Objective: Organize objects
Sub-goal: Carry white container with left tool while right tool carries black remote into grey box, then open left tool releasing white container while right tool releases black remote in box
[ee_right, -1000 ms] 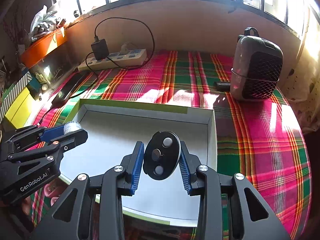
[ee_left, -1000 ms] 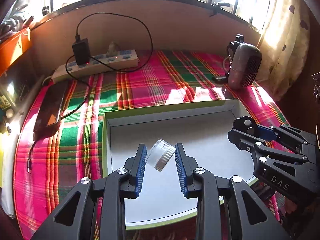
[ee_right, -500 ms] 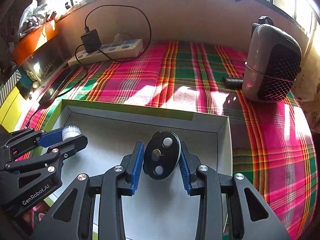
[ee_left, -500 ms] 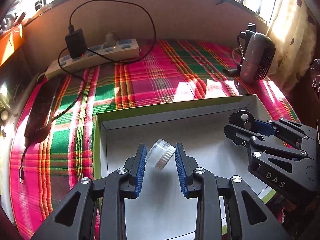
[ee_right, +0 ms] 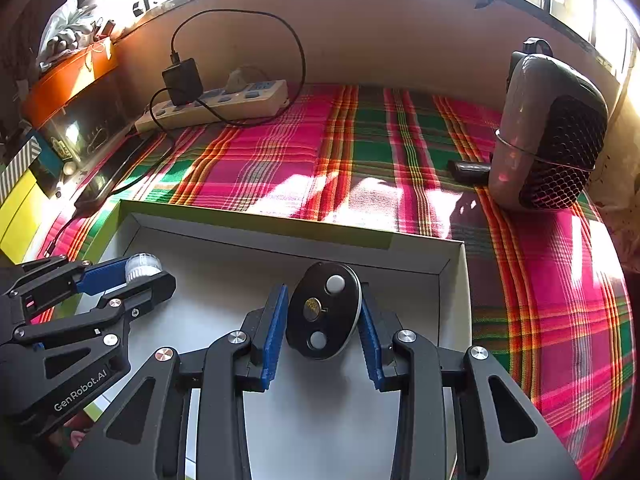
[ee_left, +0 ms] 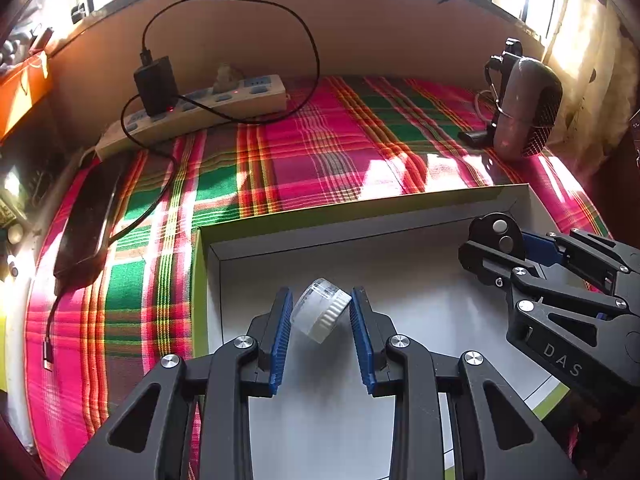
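My left gripper (ee_left: 320, 312) is shut on a small clear jar with a white ribbed lid (ee_left: 320, 310), tilted, held over the left part of a shallow white box with a green rim (ee_left: 360, 208). My right gripper (ee_right: 323, 312) is shut on a black oval disc with two white buttons (ee_right: 323, 311), held over the box's right part (ee_right: 256, 222). In the left wrist view the right gripper (ee_left: 500, 240) shows at the right with the disc. In the right wrist view the left gripper (ee_right: 140, 270) shows at the left with the jar.
A plaid cloth (ee_left: 320, 152) covers the table. At the back lie a power strip (ee_left: 192, 108) with a black charger and cable. A dark phone (ee_left: 90, 216) lies at the left. A grey heater (ee_right: 552, 136) stands at the back right beside a curtain.
Both grippers have sunk a little and moved further over the box; each still grips its object the same way.
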A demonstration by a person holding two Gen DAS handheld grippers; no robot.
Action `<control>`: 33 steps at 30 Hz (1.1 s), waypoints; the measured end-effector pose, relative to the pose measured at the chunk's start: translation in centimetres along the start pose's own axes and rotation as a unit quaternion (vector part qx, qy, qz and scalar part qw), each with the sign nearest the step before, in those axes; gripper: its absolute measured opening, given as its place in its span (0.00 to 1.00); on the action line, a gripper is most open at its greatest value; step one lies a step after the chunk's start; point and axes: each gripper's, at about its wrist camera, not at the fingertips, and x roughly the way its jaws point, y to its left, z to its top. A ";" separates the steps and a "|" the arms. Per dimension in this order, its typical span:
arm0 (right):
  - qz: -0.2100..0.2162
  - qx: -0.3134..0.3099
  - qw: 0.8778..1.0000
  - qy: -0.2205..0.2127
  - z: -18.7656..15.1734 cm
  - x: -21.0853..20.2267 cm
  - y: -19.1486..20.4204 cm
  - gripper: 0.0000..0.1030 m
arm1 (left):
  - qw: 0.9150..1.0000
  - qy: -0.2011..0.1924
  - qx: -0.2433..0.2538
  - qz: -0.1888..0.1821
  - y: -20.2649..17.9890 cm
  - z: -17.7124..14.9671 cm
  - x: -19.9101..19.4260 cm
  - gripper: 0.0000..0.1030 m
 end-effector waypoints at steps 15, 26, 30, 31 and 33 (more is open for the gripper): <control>-0.005 -0.004 1.000 0.009 -0.1 0.3 0.1 0.35 | 1.000 -0.002 -0.011 -0.003 0.2 0.1 0.0 0.27; -0.008 0.012 1.000 -0.009 0.0 -1.0 -0.3 0.42 | 1.000 -0.016 -0.010 -0.007 0.0 0.1 -1.6 0.29; -0.009 0.016 1.000 -0.016 -0.1 -2.0 -0.4 0.47 | 1.000 -0.020 -0.012 -0.009 -0.1 -0.2 -2.5 0.31; -0.008 0.016 1.000 -0.018 -0.2 -2.3 -0.3 0.47 | 1.000 -0.023 -0.012 -0.009 -0.2 -0.4 -2.8 0.31; -0.008 0.015 1.000 -0.023 -0.4 -3.0 -0.2 0.47 | 0.999 -0.030 -0.011 -0.010 -0.4 -0.6 -3.7 0.31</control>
